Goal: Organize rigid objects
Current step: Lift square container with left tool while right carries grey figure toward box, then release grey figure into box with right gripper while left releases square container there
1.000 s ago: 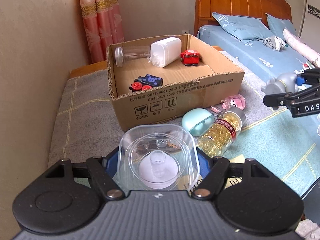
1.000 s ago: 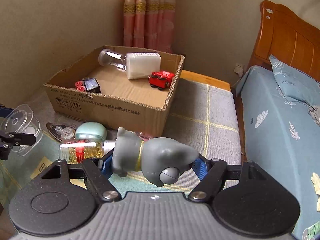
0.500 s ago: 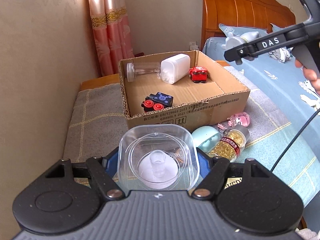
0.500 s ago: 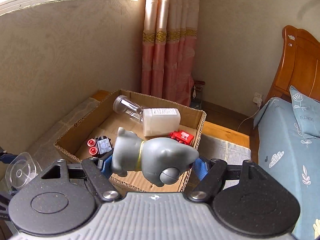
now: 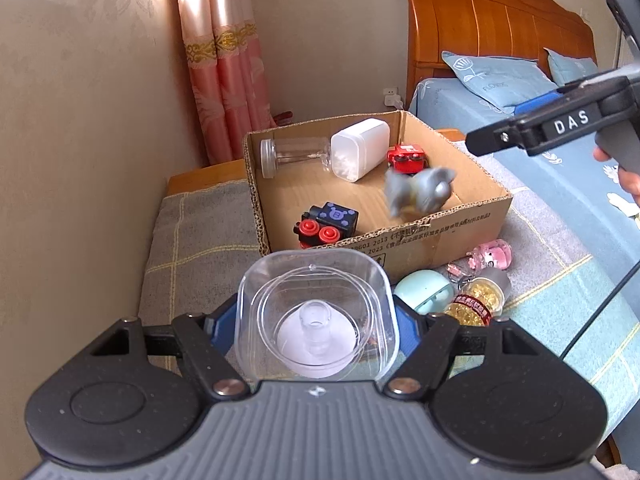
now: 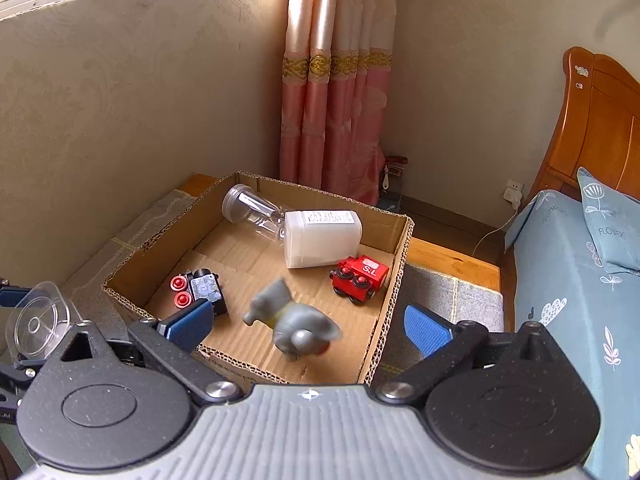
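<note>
A grey toy animal point(image 6: 294, 322) with a yellow band lies blurred in the brown cardboard box point(image 6: 384, 320), near a red toy car point(image 6: 360, 276) and a white bottle point(image 6: 322, 238). The curtain point(image 6: 336, 92) is pink with gold trim; the bedsheet point(image 6: 568, 300) is blue with white leaves.

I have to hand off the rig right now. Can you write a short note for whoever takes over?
Right gripper: jaws opening, nothing between them; the grey toy figure is blurred, dropping into the cardboard box.
Left gripper: jaws closed on the clear plastic container, held in front of the box.
In the box: clear jar, white bottle, red toy car, black toy with red wheels.
Left outside, beside the box: mint round case, capsule bottle, pink toy. Box the clear container next, probably.
</note>
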A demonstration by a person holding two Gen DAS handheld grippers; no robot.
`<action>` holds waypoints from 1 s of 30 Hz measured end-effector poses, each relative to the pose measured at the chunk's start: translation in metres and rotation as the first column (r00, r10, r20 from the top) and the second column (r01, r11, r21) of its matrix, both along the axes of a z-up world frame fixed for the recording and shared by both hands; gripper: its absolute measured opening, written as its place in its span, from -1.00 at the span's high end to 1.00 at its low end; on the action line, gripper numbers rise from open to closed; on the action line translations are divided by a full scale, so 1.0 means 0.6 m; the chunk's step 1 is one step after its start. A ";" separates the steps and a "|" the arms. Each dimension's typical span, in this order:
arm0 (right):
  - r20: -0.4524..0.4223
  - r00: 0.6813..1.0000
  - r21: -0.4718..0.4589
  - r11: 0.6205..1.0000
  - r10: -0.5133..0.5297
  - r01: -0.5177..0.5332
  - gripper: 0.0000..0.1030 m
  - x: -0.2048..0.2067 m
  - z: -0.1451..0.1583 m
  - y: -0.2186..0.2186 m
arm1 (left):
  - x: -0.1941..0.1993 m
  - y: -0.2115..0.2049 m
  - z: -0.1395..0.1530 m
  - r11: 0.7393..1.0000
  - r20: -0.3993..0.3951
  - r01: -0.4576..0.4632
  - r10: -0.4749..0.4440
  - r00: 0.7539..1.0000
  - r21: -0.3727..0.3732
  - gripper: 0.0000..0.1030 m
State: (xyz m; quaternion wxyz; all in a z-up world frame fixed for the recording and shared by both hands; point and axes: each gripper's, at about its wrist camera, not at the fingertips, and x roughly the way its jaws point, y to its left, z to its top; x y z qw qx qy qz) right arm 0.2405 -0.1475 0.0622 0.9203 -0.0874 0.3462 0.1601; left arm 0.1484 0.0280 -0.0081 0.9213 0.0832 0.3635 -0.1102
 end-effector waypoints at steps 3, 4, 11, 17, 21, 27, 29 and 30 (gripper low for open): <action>-0.024 1.000 0.010 1.000 -0.008 0.008 -1.00 -0.018 -0.002 -0.005 | 0.011 -0.006 0.007 1.000 0.009 0.010 -0.010 1.000 -0.001 -0.44; -0.029 1.000 0.015 1.000 -0.009 0.010 -1.00 -0.026 -0.003 -0.006 | 0.016 -0.007 0.010 1.000 0.012 0.013 -0.013 1.000 -0.002 -0.44; -0.042 0.998 0.064 0.997 -0.047 0.049 -1.00 -0.074 -0.011 -0.016 | 0.073 -0.026 0.039 0.999 0.024 0.043 -0.043 0.999 0.005 -0.44; -0.042 0.995 0.120 0.988 -0.094 0.099 -1.00 -0.101 -0.013 -0.035 | 0.158 -0.054 0.057 0.997 0.007 0.070 -0.070 0.997 0.012 -0.44; -0.044 0.992 0.135 0.983 -0.122 0.127 -1.00 -0.111 -0.016 -0.046 | 0.211 -0.072 0.060 0.997 -0.009 0.066 -0.066 0.998 0.030 -0.44; -0.016 0.990 0.122 0.982 -0.143 0.144 -1.00 -0.125 -0.021 -0.055 | 0.272 -0.091 0.057 0.999 -0.008 0.022 -0.022 1.000 0.034 -0.48; -0.007 0.990 0.137 0.980 -0.142 0.142 -1.00 -0.131 -0.021 -0.060 | 0.278 -0.097 0.056 0.998 0.017 0.001 -0.002 1.000 0.058 -0.87; -0.003 0.989 0.140 0.979 -0.146 0.145 -1.00 -0.132 -0.020 -0.062 | 0.278 -0.098 0.056 0.998 0.026 -0.006 0.004 1.000 0.066 -0.88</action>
